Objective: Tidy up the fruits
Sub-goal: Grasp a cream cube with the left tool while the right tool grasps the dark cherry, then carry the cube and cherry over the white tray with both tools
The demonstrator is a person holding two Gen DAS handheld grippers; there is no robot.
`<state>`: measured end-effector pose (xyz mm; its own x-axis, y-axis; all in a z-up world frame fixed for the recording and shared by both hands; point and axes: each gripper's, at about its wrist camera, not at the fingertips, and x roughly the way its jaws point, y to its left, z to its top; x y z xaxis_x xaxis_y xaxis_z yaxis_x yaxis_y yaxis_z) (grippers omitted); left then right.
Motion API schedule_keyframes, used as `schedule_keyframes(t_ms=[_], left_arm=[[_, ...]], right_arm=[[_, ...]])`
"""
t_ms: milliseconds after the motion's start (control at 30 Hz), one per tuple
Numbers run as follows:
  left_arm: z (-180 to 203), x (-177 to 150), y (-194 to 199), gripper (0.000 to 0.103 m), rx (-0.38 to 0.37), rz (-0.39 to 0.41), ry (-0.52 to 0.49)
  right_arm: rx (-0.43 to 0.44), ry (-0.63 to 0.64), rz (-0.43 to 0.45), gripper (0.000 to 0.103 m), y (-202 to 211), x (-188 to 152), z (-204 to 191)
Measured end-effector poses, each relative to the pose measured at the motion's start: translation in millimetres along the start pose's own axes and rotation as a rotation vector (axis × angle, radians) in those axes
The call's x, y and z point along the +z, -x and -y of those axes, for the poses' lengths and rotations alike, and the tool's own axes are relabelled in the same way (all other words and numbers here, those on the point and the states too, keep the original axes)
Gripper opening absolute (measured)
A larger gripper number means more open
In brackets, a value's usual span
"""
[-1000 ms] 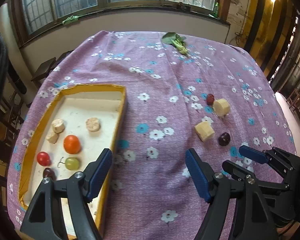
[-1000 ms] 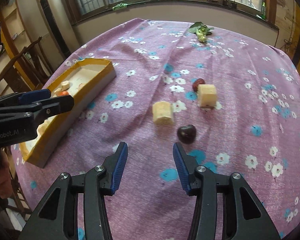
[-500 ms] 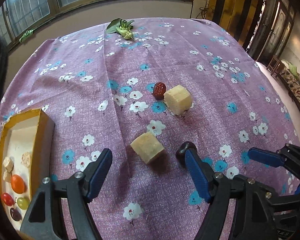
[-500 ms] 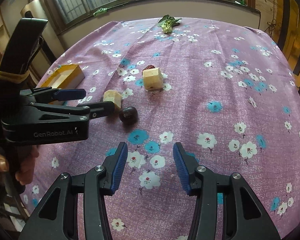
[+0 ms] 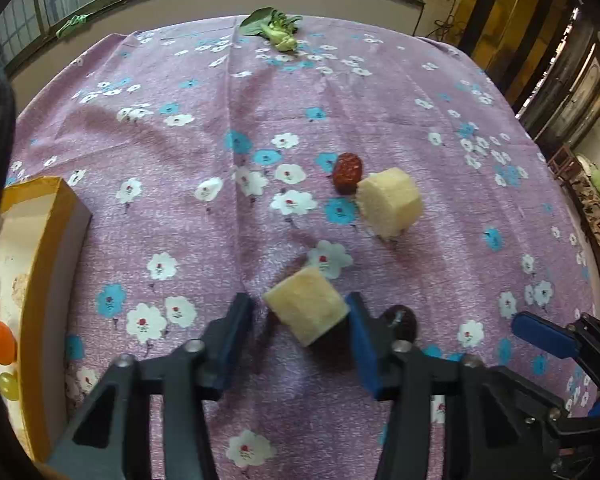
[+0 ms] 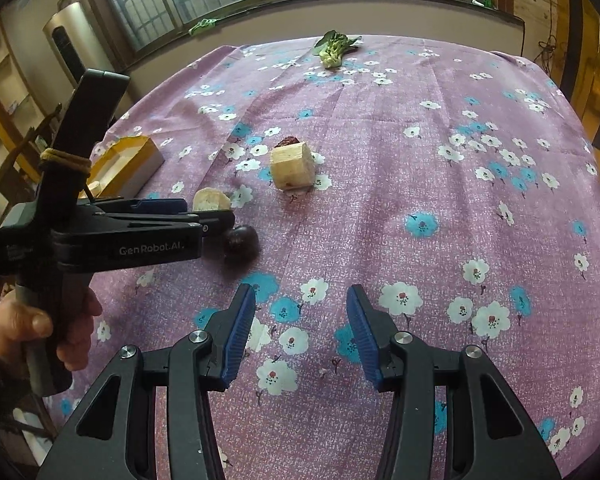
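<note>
A purple flowered cloth (image 5: 180,128) covers the table. A yellow box (image 5: 56,240) sits at its left edge with small fruits inside. The left gripper (image 5: 300,320) is closing around a pale chunk (image 5: 306,304); the right pad touches it, the left pad is just beside it. The right gripper (image 6: 300,328) is partly open over bare cloth, holding nothing. Another pale chunk (image 5: 390,202) touches a red date (image 5: 347,168). A dark plum (image 5: 402,318) lies just beside the left gripper.

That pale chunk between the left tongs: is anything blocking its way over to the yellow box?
Nothing visible. The pale chunk sits between the closing left tongs, and only bare flowered cloth lies between it and the yellow box. The dark plum is on the far side, away from the box.
</note>
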<state>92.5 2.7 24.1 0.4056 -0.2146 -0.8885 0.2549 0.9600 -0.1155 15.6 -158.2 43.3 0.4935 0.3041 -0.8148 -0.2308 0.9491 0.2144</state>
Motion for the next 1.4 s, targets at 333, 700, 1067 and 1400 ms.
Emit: schedule_keyframes(t_ms=[333,700,1067,1400], left_arm=[[-17.1,-14.7,25.8,0.040,-0.010,0.056,0.043],[-44.8,-41.8,39.5,0.040,-0.031,0.030,0.107],[-47.6,-52.8,44.8,0.040,-0.089,0.025,0.091],[-40.1,-67.1,67.4,0.040,-0.124,0.049,0.053]], right_arm=[[0.024,0.071,0.000,0.047,-16.3,15.4,-20.2],[0.025,0.157,-0.047,0.042,-57.1,30.2,-47.4],[-0.067,0.184,-0.019,0.025,-34.4,22.0,-56.0],[-0.084,0.154,-0.022,0.025,-8.8,-4.6,-69.2]])
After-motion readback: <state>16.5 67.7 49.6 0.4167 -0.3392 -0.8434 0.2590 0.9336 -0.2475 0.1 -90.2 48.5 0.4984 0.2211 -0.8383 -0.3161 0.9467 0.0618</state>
